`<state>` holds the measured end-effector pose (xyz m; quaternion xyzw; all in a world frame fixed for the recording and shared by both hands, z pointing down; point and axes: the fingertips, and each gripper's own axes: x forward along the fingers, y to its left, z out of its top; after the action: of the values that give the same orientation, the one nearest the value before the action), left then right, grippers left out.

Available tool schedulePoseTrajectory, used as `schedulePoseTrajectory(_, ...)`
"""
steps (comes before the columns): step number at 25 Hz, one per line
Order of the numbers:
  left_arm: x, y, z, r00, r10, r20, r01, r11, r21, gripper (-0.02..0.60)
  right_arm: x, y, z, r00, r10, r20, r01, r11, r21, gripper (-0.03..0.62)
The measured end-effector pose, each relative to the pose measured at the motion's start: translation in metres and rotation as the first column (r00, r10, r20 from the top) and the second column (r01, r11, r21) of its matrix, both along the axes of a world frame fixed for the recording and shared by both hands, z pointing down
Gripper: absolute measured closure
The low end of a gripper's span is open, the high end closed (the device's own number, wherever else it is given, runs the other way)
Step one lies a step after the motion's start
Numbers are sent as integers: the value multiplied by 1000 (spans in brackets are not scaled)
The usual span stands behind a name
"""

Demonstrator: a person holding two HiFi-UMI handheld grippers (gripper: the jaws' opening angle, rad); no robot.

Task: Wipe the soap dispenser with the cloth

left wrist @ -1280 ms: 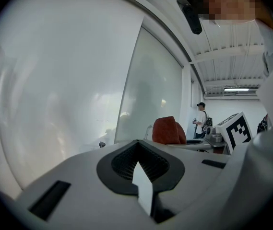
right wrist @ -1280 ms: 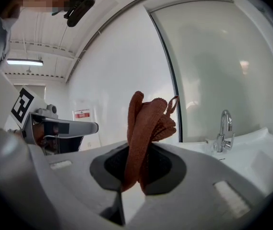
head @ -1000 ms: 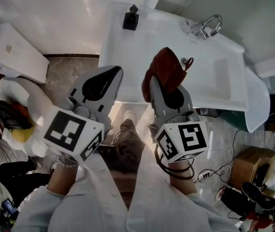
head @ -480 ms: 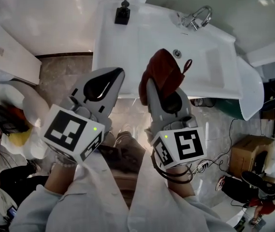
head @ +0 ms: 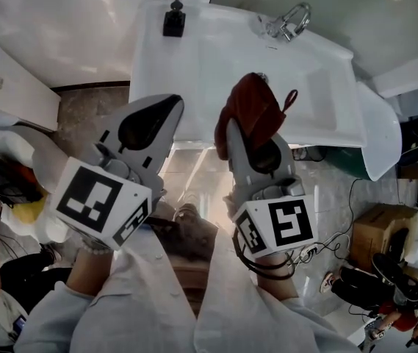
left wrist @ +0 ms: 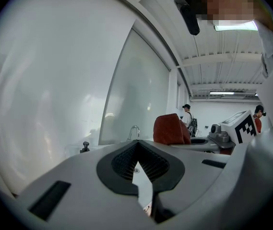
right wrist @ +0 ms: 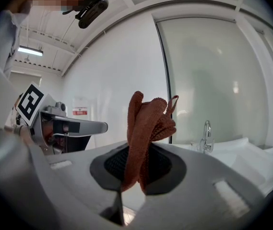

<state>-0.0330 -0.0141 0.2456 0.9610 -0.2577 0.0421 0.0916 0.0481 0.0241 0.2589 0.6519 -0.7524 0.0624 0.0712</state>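
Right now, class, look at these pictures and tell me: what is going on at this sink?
A person stands at a white sink with a gripper in each hand. The right gripper is shut on a reddish-brown cloth, bunched up above its jaws. The left gripper is shut with nothing in it. Both hover at the sink's near edge. The black soap dispenser stands at the far left corner, untouched, so wiping has not begun.

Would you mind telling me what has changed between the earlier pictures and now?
In the head view the sink and soap dispenser have drifted leftward while both grippers keep their places. Nothing was taken or released: the right gripper still clamps the cloth, and the left gripper stays shut and empty.
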Motion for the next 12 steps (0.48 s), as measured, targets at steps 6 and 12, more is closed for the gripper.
schedulePoseTrajectory(6, 6, 10, -2, 1000, -21, 3, 21, 1000, 6, 577, 7, 9, 0, 1000, -24, 2, 24, 1000, 4, 539)
schedulePoseTrajectory(12, 12, 13, -2, 999, -36, 8, 36, 999, 7, 577, 11, 9, -1, 999, -44, 6, 44, 999, 10, 539)
